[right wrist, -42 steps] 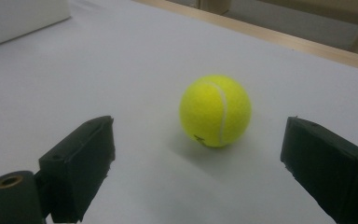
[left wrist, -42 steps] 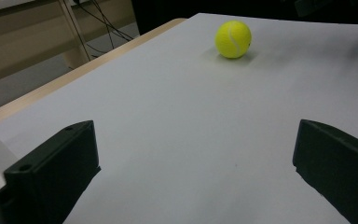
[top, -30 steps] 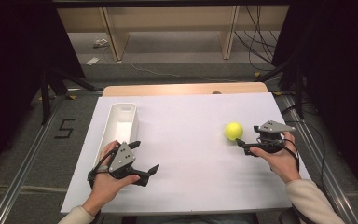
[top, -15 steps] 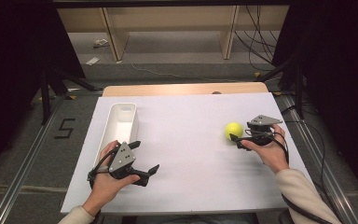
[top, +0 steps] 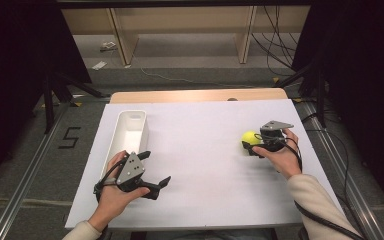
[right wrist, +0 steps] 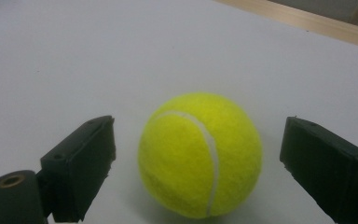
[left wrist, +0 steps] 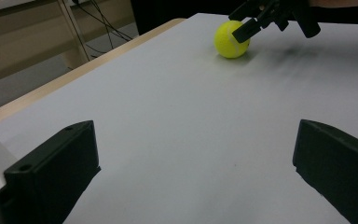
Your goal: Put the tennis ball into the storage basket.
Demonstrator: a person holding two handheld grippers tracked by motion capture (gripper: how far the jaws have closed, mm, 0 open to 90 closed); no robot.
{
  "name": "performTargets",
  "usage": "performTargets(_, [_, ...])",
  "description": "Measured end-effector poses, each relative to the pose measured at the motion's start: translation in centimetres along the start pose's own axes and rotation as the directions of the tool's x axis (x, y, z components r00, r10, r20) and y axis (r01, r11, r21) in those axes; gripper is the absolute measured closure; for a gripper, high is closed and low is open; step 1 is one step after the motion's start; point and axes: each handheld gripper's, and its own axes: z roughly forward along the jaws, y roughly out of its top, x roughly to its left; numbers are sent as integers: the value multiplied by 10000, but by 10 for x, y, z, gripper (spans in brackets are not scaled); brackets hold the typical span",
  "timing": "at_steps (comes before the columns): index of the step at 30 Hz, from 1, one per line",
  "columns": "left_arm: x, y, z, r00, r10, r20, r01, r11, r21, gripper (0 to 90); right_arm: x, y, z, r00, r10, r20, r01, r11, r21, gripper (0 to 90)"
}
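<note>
We noted two hand-held grippers, black in body. The left gripper point(top: 154, 169) carried a grey three-cornered plate dotted with small dark screws; the right gripper point(top: 250, 147) wore the same plate on top. Jaws were blocky, matte black, with round holes near the base. Black cables looped from each. Sleeves point(top: 316, 200) were pale beige, reaching the wrists.

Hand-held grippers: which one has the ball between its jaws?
The right hand-held gripper: its open jaws flank the yellow tennis ball. The left hand-held gripper rests beside the white bin.
</note>
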Motion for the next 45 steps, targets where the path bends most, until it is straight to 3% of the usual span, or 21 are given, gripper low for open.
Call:
performTargets(23, [-1,0,0,10000,79,60,-80,10000,30,0,-2,-3,19,9999,39,144,-50,9969,784,183])
performTargets(29, [-1,0,0,9999,98,52,-98,9999,36,0,-2,-2,18,9999,113,73,-119,9970,759,252])
performTargets(45, [-1,0,0,9999,86,72,-86,10000,21,0,0,2,16,9999,157,-60,-153,9979,622,261])
